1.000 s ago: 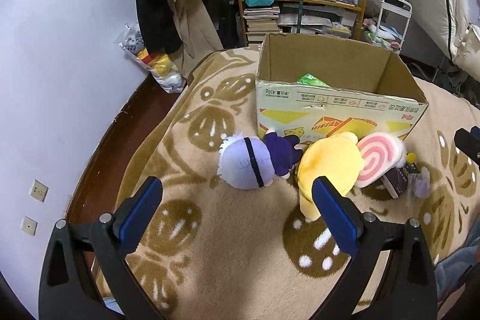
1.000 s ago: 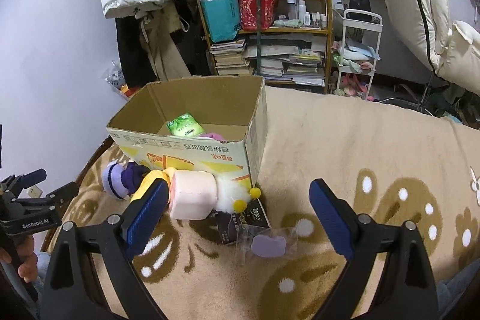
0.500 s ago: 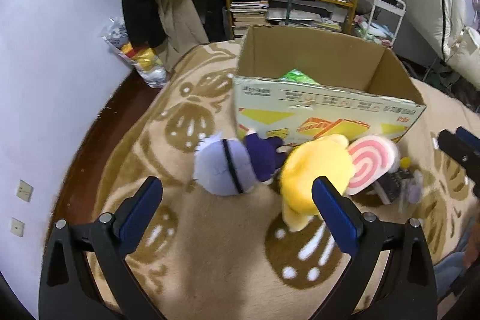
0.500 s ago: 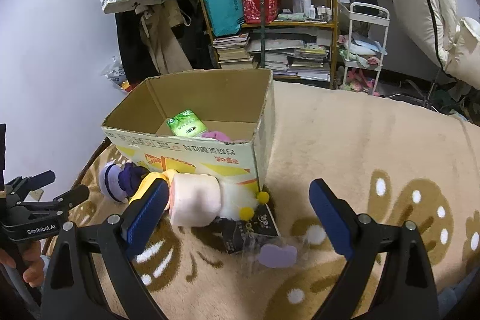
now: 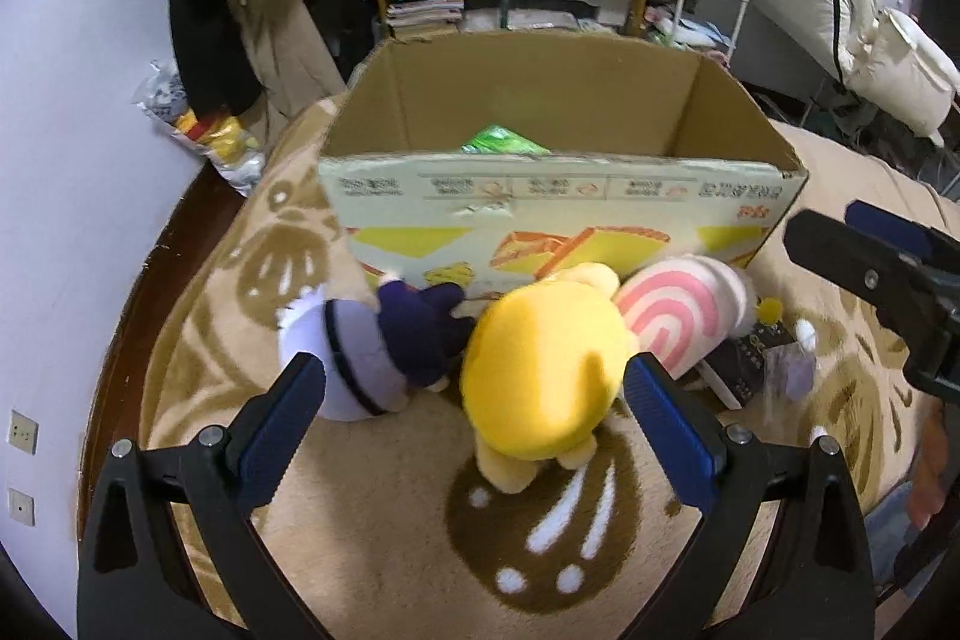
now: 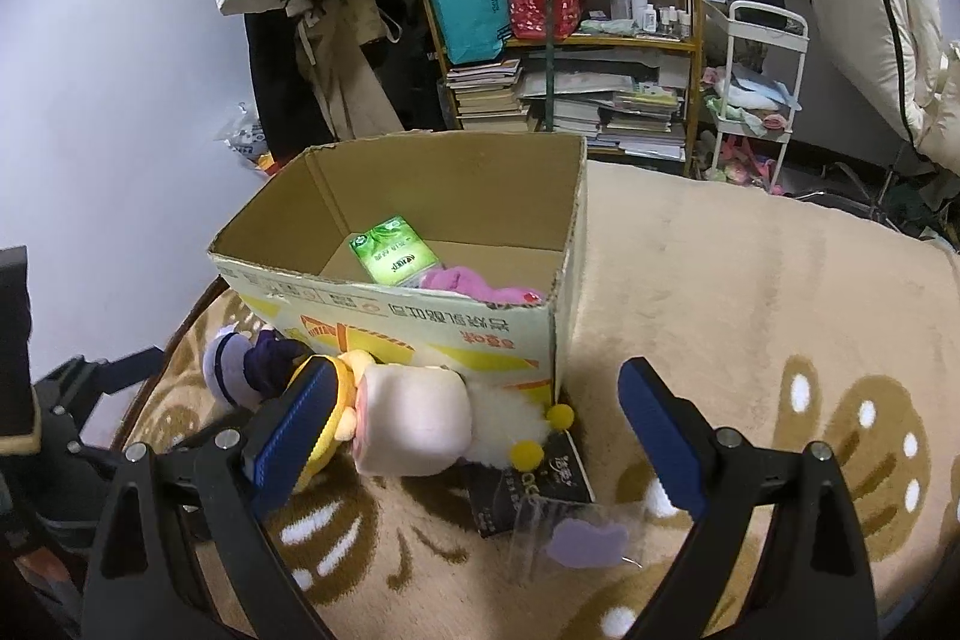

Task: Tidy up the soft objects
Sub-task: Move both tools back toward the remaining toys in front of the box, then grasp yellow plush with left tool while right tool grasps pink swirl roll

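Observation:
An open cardboard box (image 5: 558, 214) stands on a beige blanket; it also shows in the right wrist view (image 6: 420, 304). It holds a green pack (image 6: 393, 251) and a pink soft thing (image 6: 474, 283). In front lie a lavender and navy plush (image 5: 372, 346), a yellow plush (image 5: 540, 376) and a pink swirl roll plush (image 5: 678, 310). My left gripper (image 5: 474, 421) is open, its fingers on either side of the yellow plush. My right gripper (image 6: 468, 436) is open, just in front of the roll plush (image 6: 411, 424).
A black packet (image 6: 528, 490) and a clear bag with a purple shape (image 6: 576, 538) lie right of the plushes. A cluttered shelf (image 6: 576, 10), hanging coats (image 6: 312, 10) and a white cart (image 6: 756, 94) stand behind. The wooden floor edge (image 5: 162, 268) is at the left.
My left gripper has moved forward and right, closing in on the yellow plush. My right gripper has come a little closer to the roll plush. Both stay open.

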The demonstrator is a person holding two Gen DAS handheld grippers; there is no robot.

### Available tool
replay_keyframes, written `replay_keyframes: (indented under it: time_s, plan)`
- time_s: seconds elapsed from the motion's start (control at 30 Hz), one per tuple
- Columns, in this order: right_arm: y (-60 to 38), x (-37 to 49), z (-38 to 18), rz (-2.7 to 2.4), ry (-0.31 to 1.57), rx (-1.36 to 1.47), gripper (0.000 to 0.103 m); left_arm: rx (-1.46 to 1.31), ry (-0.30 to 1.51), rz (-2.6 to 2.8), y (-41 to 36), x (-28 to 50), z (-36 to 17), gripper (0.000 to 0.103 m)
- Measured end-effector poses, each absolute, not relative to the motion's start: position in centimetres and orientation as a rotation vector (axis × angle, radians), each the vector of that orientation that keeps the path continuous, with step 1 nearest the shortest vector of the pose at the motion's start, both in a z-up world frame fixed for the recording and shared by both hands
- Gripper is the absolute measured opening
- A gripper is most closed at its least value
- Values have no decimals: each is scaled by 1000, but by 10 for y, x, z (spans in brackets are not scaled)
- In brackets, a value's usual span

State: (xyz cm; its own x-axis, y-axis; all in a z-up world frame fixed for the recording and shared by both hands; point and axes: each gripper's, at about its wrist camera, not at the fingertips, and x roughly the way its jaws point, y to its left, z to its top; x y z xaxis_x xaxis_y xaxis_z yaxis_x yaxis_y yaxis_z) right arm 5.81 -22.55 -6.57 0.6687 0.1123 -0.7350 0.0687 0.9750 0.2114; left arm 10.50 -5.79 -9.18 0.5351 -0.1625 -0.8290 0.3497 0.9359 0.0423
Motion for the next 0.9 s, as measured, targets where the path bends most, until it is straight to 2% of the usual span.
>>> replay_keyframes:
  time_s: [0.9]
  plan:
    - [-221, 80, -105, 69, 950, 296, 99, 305, 1092, -311, -82, 116, -147, 99]
